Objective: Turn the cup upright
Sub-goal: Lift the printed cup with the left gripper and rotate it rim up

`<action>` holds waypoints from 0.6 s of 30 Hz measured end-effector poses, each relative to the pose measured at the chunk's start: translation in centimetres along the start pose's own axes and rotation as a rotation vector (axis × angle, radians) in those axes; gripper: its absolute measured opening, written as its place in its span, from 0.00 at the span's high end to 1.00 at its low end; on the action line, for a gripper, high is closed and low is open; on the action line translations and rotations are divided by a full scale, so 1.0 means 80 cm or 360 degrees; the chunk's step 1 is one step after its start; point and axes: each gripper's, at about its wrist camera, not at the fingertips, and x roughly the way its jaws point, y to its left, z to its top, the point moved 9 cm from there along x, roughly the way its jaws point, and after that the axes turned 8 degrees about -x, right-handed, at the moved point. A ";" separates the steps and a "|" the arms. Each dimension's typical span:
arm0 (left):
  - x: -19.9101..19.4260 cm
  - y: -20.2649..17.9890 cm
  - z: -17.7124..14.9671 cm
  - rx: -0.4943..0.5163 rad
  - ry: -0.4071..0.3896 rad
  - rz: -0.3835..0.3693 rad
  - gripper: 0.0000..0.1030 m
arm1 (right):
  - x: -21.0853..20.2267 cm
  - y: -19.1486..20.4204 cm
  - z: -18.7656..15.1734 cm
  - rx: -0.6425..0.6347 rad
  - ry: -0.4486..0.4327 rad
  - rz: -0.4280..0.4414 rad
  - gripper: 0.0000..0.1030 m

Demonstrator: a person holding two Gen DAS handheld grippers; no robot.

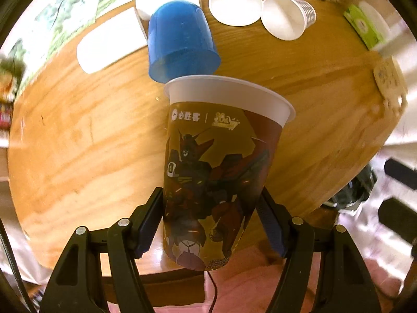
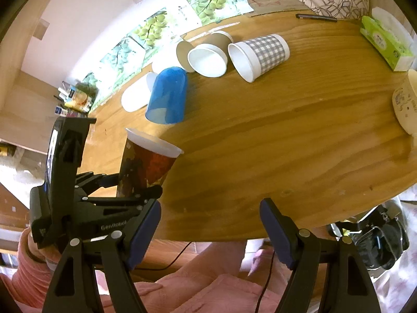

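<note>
My left gripper (image 1: 211,208) is shut on a printed paper cup (image 1: 216,169) with a robot picture and a white rim. It holds the cup mouth-up, slightly tilted, above the near edge of the wooden table (image 1: 78,143). In the right wrist view the same cup (image 2: 148,164) sits in the left gripper (image 2: 140,185) at the left. My right gripper (image 2: 209,224) is open and empty over the table's near edge. A blue plastic cup (image 2: 168,96) stands mouth-down behind the printed cup; it also shows in the left wrist view (image 1: 181,44).
Toward the back, a checked paper cup (image 2: 258,54), a white cup (image 2: 208,58) and a brown cup (image 2: 216,39) lie on their sides. A white oval lid (image 2: 135,96) lies left of the blue cup. A green tissue box (image 2: 385,41) and a pen (image 2: 316,17) are at the far right.
</note>
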 end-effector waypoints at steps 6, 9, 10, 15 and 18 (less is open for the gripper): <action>-0.003 0.004 -0.001 -0.0175 -0.0012 -0.0084 0.29 | -0.006 -0.014 -0.011 -0.0068 0.0016 -0.0010 0.24; -0.007 -0.001 -0.006 -0.0259 -0.0026 -0.0119 0.29 | -0.009 -0.021 -0.017 -0.0103 0.0027 -0.0019 0.24; -0.006 -0.001 -0.007 -0.0300 -0.0028 -0.0134 0.29 | -0.009 -0.023 -0.019 -0.0116 0.0032 -0.0024 0.24; 0.006 -0.004 -0.018 -0.0432 -0.0024 -0.0197 0.29 | -0.007 -0.029 -0.029 -0.0149 0.0063 -0.0038 0.24; 0.008 0.003 -0.022 -0.0488 -0.0014 -0.0238 0.29 | -0.006 -0.033 -0.035 -0.0165 0.0084 -0.0047 0.24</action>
